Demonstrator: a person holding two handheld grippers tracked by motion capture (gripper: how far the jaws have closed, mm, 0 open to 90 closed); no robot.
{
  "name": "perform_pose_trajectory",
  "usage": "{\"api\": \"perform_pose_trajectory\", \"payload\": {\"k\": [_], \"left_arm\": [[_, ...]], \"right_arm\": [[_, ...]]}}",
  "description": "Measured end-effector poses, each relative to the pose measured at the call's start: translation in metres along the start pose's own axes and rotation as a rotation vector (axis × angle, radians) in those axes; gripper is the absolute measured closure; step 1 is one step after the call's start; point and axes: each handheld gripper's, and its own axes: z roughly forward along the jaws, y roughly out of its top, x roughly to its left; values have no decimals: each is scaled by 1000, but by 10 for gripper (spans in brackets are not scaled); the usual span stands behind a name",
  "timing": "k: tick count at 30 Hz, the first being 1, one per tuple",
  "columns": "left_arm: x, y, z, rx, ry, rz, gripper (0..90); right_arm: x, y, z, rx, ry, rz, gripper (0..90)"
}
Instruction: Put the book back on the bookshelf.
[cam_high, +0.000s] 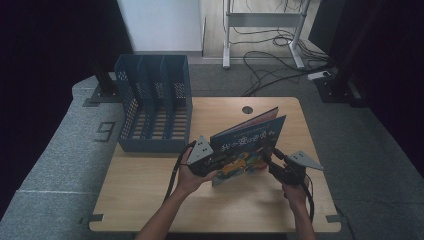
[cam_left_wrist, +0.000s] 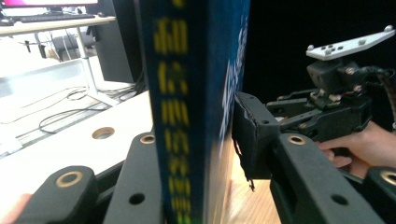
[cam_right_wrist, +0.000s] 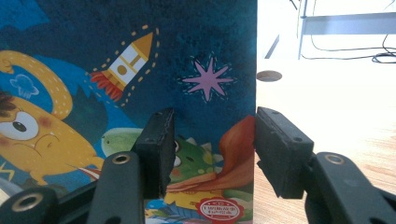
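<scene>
A children's picture book (cam_high: 247, 140) with a dark blue cover is held up on edge above the middle of the wooden table (cam_high: 150, 195). My left gripper (cam_high: 216, 162) clamps its lower left part. In the left gripper view the blue spine with yellow characters (cam_left_wrist: 196, 70) runs between the jaws and both pads press on it (cam_left_wrist: 201, 154). My right gripper (cam_high: 270, 161) is at the book's lower right corner. In the right gripper view the cover (cam_right_wrist: 116, 46), with a rocket and a star, faces the jaws, which stand apart (cam_right_wrist: 210, 149) in front of it without pinching.
A blue mesh file rack (cam_high: 155, 100) with several slots stands at the table's back left. A round cable hole (cam_high: 247, 109) sits near the far edge. Cables and desk legs (cam_high: 265, 55) lie on the floor beyond.
</scene>
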Motion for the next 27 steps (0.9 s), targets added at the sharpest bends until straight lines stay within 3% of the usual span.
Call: {"api": "perform_pose_trajectory", "payload": {"k": [7, 8, 10, 11, 13, 15, 19, 22, 27], "left_arm": [[-4, 3, 1, -32, -23, -21, 675], [-5, 3, 1, -34, -23, -19, 673], [-7, 3, 2, -37, -26, -21, 671], [-7, 3, 2, -39, -26, -21, 674], [-9, 3, 1, -46, -8, -13, 696], [-9, 3, 0, -56, 0, -17, 733], [-8, 3, -1, -63, -6, -27, 742], [-8, 3, 0, -61, -8, -32, 733], [-9, 2, 4, -60, -3, -41, 687]], "right_arm": [[4, -1, 3, -1, 30, -6, 494], [5, -1, 3, 3, 45, -8, 543], [9, -1, 5, -4, 156, 2, 534], [14, 0, 6, -1, 163, -24, 531], [24, 1, 9, 19, 128, -101, 513], [29, 0, 11, 29, 127, -125, 507], [26, 0, 11, 30, 117, -110, 495], [19, 0, 9, 12, 103, -64, 471], [15, -1, 8, 12, 95, -47, 466]]}}
